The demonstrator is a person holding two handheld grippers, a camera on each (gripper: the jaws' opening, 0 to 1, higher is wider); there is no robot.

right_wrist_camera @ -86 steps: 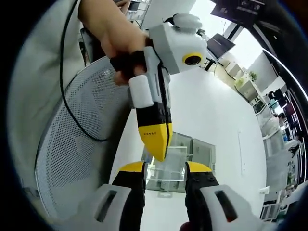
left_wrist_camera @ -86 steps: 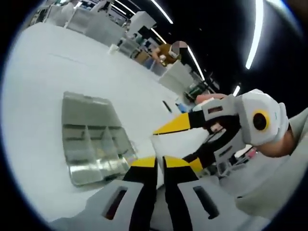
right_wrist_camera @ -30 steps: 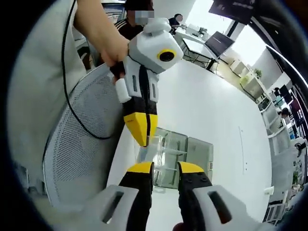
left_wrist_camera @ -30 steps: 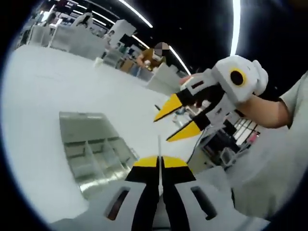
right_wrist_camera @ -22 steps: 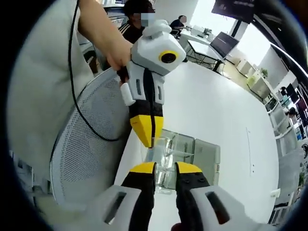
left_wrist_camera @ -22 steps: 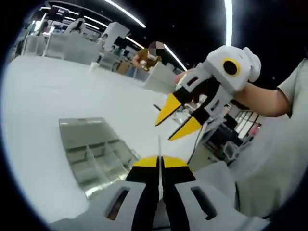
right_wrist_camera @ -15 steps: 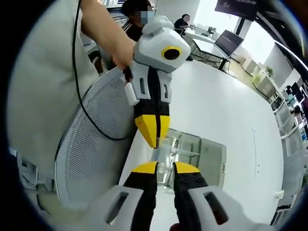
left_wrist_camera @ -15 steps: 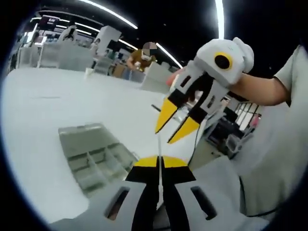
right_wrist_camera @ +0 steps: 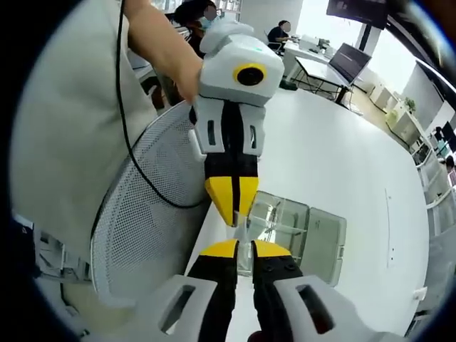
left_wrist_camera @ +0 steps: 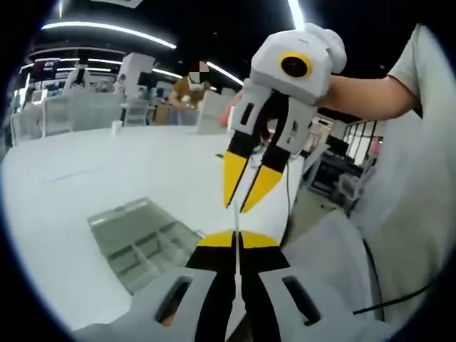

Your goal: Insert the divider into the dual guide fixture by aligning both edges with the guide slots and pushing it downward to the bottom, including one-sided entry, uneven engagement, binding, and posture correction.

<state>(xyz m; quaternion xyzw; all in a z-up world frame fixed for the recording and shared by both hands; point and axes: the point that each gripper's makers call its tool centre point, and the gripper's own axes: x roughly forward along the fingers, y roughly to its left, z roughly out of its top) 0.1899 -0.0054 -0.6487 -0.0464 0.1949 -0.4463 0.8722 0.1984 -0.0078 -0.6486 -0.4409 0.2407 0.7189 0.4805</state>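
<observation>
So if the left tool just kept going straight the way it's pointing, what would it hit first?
Most likely the right tool, whose yellow tips sit right over the edge of the clear divider that the left tool pinches. Depth is hard to judge.

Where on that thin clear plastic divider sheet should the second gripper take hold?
Probably at its free end. The thin clear plastic divider sheet stands edge-on, already pinched at one end by the left gripper. The right gripper meets it from the opposite end, jaws closing flat across its two broad faces, leaving both long edges bare for the clear compartment tray's slots.
</observation>
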